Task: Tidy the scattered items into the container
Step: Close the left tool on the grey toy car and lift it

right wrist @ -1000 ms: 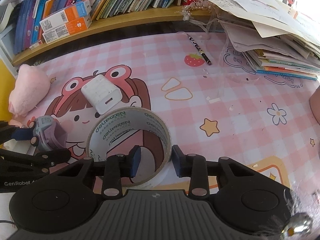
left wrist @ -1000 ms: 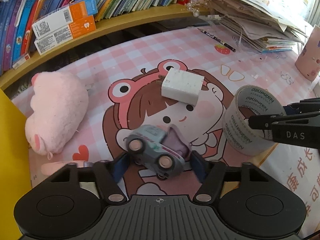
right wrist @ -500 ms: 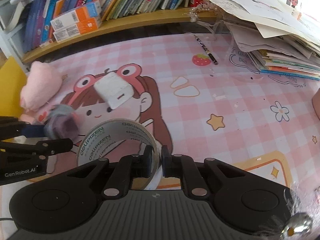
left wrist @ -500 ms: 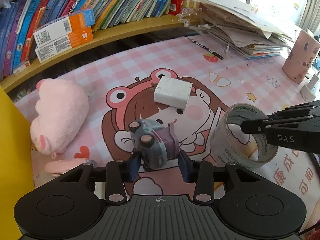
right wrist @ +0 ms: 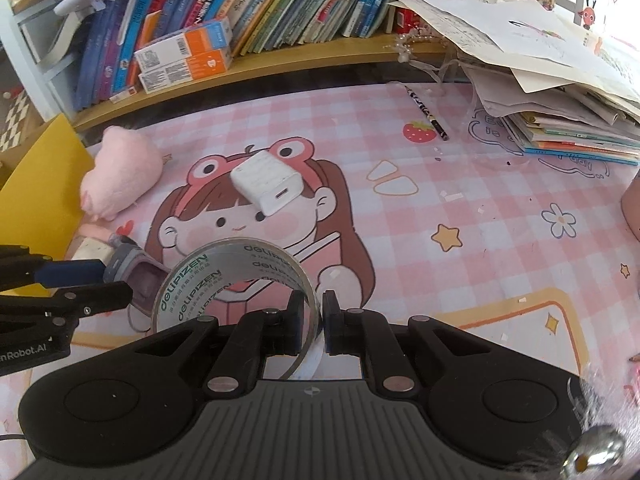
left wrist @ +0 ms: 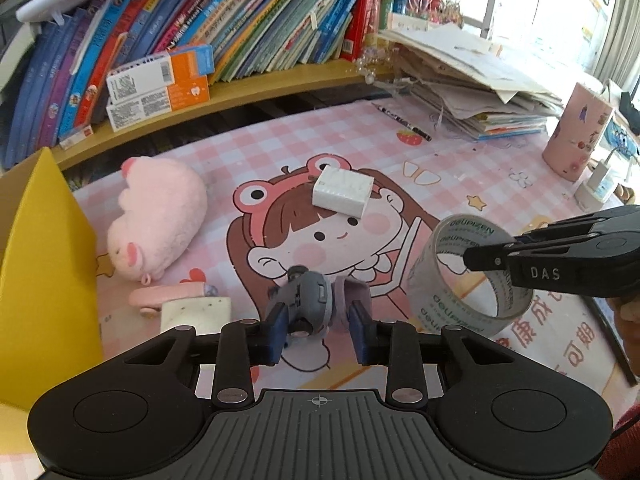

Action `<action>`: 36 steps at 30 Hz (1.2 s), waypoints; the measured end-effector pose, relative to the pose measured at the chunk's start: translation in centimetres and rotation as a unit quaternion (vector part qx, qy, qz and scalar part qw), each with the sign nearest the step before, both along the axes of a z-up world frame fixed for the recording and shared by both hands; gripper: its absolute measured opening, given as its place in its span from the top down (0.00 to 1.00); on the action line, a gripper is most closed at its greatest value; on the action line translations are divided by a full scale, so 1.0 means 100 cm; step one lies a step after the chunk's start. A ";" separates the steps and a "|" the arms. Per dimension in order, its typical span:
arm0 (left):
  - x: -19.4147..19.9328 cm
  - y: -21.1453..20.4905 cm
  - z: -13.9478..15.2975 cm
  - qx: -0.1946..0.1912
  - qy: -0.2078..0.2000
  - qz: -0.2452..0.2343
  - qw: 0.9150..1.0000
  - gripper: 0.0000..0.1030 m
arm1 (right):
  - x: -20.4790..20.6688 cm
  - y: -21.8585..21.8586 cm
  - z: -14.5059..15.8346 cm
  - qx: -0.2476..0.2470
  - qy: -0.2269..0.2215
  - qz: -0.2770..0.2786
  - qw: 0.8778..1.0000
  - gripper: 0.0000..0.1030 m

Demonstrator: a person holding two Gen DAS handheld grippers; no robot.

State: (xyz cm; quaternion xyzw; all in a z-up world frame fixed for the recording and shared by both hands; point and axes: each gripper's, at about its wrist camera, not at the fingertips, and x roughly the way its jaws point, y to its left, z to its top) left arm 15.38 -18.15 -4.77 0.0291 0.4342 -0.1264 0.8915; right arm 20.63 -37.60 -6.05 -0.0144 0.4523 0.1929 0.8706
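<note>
Scattered items lie across a pink checked desk mat (left wrist: 280, 136) printed with a cartoon girl in a frog hat, and two of them are already lifted off it. The left gripper (left wrist: 318, 330) is clamped on a small grey and purple toy car (left wrist: 316, 300), its blue pads pressing the car's sides, the car held nose up above the mat. The right gripper (right wrist: 311, 322) pinches the wall of a clear tape roll (right wrist: 224, 280) (one pad inside the ring, the other outside), so the roll hangs tilted over the mat, just beside the toy car.

A white charger block (left wrist: 342, 196) rests on the printed girl's forehead, apart from both grippers. A pink plush toy (left wrist: 156, 216) lies at the mat's left side, near the yellow container (left wrist: 44, 260), whose wall stands at the left edge of the left wrist view. Just in front of the plush sit a small pink object (left wrist: 160, 300) and a white eraser-like block (left wrist: 196, 312), touching or nearly so; I cannot tell which.

Behind the mat a wooden shelf (left wrist: 260, 88) holds leaning books and two orange and white boxes (left wrist: 160, 80). A pencil (right wrist: 426, 112) lies near a printed strawberry, and a heap of papers (right wrist: 540, 80) fills the right rear. A pink cup (left wrist: 576, 132) stands at the far right.
</note>
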 end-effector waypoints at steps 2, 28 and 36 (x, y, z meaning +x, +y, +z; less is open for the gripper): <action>-0.006 0.002 0.004 -0.003 -0.005 0.000 1.000 0.98 | -0.006 0.001 0.003 0.000 -0.003 0.003 1.000 0.91; -0.022 -0.008 -0.004 0.000 0.017 -0.018 1.000 0.48 | -0.029 -0.012 0.006 -0.020 0.003 -0.014 1.000 0.91; -0.007 -0.022 -0.013 0.014 0.026 -0.043 0.999 0.35 | -0.019 -0.022 -0.005 -0.017 0.020 -0.030 0.999 0.91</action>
